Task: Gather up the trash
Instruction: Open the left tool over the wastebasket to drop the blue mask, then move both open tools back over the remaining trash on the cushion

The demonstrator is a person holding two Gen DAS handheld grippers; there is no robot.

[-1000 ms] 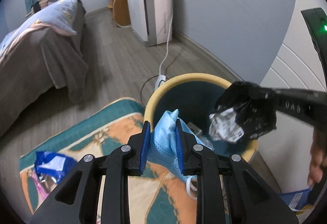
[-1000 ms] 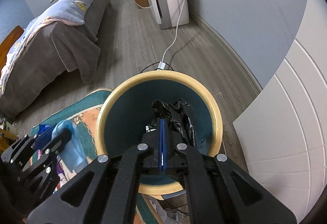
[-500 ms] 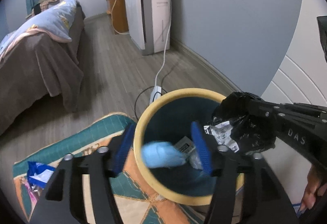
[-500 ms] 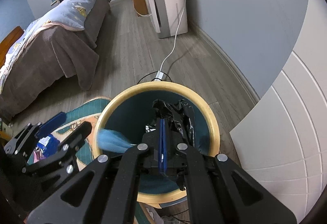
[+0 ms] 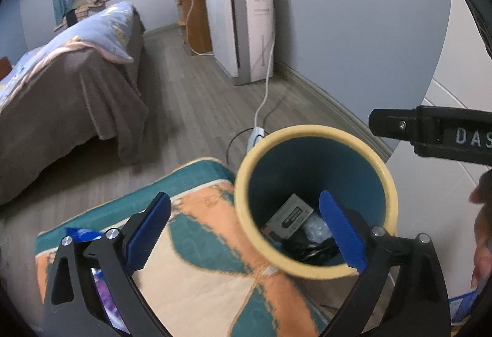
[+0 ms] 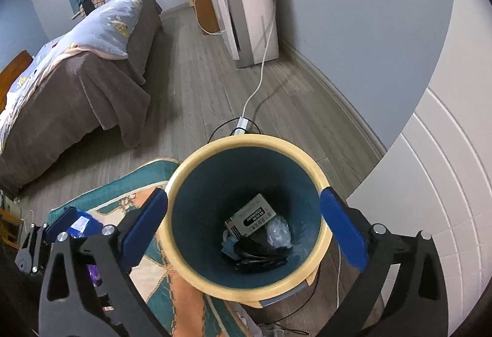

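Observation:
A teal bin with a yellow rim stands on the floor by a patterned rug. Inside lie a black bag, a small carton, clear plastic and a scrap of the blue mask. My left gripper is open and empty, over the bin's near rim. My right gripper is open and empty above the bin mouth; its finger also shows in the left wrist view. A blue snack wrapper lies on the rug at left.
A bed with a brown blanket fills the left. A white air purifier stands by the far wall, its cord running to a power strip behind the bin. A white panel is at right. More litter lies at lower right.
My left gripper opened and dropped the blue mask into the bin. My right gripper opened and the black bag fell in. Both grippers are now wide open.

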